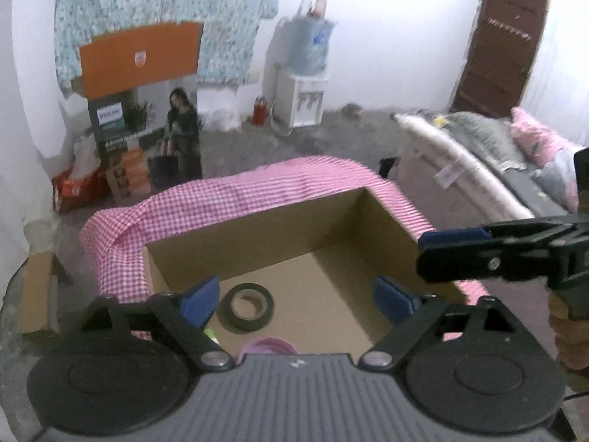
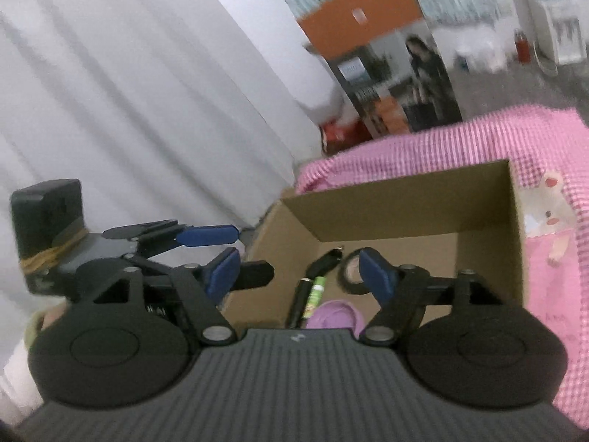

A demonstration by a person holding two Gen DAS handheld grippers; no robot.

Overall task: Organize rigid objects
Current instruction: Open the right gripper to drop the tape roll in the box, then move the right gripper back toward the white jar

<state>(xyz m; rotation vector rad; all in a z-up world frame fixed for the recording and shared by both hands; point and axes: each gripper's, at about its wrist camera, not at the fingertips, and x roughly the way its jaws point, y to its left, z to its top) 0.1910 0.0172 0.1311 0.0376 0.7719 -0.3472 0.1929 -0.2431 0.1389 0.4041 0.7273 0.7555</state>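
An open cardboard box [image 1: 279,228] stands on a pink checked cloth [image 1: 235,191]. Inside lie a black tape roll [image 1: 246,306], a purple round item [image 1: 268,346] and a green item [image 1: 210,334]. My left gripper [image 1: 296,300] is open and empty above the box. The right gripper [image 1: 454,241] reaches in from the right over the box's right wall. In the right wrist view my right gripper [image 2: 300,276] is open and empty over the box [image 2: 397,202], above the tape roll [image 2: 351,270], a black pen [image 2: 300,300], a green tube [image 2: 313,296] and the purple item [image 2: 335,315]. The left gripper [image 2: 235,243] is at left, open.
A tall printed carton [image 1: 147,110] stands on the floor behind the table, with smaller boxes beside it. A water dispenser [image 1: 302,88] stands at the wall. A bed with folded bedding [image 1: 497,154] is at right. A white curtain [image 2: 129,92] hangs at left.
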